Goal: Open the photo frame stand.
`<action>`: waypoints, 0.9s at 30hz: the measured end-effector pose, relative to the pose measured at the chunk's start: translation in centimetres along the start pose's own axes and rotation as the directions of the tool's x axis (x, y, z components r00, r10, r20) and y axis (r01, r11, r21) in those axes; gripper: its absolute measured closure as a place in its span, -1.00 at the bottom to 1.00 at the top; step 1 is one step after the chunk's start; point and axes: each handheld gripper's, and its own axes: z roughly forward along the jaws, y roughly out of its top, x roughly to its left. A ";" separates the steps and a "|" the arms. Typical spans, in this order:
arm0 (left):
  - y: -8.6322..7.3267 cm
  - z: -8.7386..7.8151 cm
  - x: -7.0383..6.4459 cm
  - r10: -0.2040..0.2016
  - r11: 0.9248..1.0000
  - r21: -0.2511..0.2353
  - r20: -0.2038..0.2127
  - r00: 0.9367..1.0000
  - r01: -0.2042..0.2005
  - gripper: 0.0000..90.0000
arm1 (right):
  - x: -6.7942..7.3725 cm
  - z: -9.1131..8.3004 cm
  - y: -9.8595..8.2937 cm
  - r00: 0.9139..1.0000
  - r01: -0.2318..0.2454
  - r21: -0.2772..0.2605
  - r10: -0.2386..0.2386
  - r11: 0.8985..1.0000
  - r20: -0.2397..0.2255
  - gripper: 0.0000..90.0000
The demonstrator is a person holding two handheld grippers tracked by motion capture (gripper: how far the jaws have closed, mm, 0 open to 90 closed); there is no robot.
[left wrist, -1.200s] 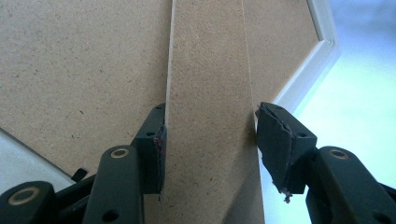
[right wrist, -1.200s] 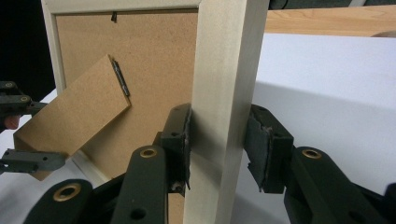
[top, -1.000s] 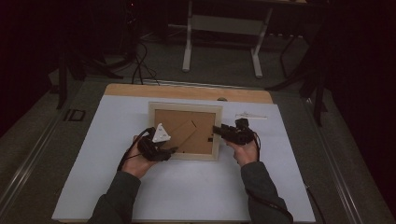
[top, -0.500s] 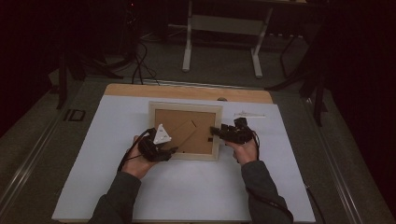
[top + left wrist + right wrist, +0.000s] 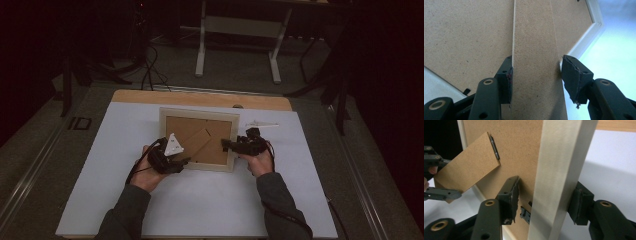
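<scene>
The pale wooden picture frame (image 5: 199,139) lies face down in the middle of the white tabletop (image 5: 125,200), its brown fibreboard backing (image 5: 186,131) turned up towards me. My right gripper (image 5: 227,145) straddles the frame's right rail (image 5: 559,175): one jaw sits over the backing, the other outside the rail. There is a gap on the inner side, so the jaws are fairly wide and bracket the rail rather than pinch it. My left gripper (image 5: 184,161) has its jaws set on either edge of the brown fibreboard stand leg (image 5: 536,75), which hangs from a small dark metal hinge (image 5: 494,147) on the backing. One jaw touches the leg's edge; the other is just beside the opposite edge, so I judge this a loose grip at best.

To swing the leg well, I think I should first close the right jaws until the rail cannot slide, then close the left jaws squarely across the leg. The leg should turn about its hinge line, not twist sideways, since thin board could crack at the hinge. A slow, even lift seems safest, with the frame kept flat on the tabletop
</scene>
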 end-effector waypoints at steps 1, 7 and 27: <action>0.1 0.0 0.0 0.004 1.000 0.000 -0.007 1.000 -0.004 0.09 | 0.0 -0.1 0.0 1.000 0.002 -0.005 -0.002 1.000 -0.001 0.10; 0.5 -0.1 -0.1 0.020 1.000 -0.003 -0.029 0.999 -0.020 0.09 | 0.2 -0.6 0.1 0.999 0.031 -0.025 -0.030 0.999 0.015 0.15; 0.7 -0.9 0.4 -0.092 0.995 -0.039 0.075 0.993 0.095 0.15 | 0.5 -0.9 -0.1 0.994 0.101 -0.067 -0.099 0.993 0.044 0.18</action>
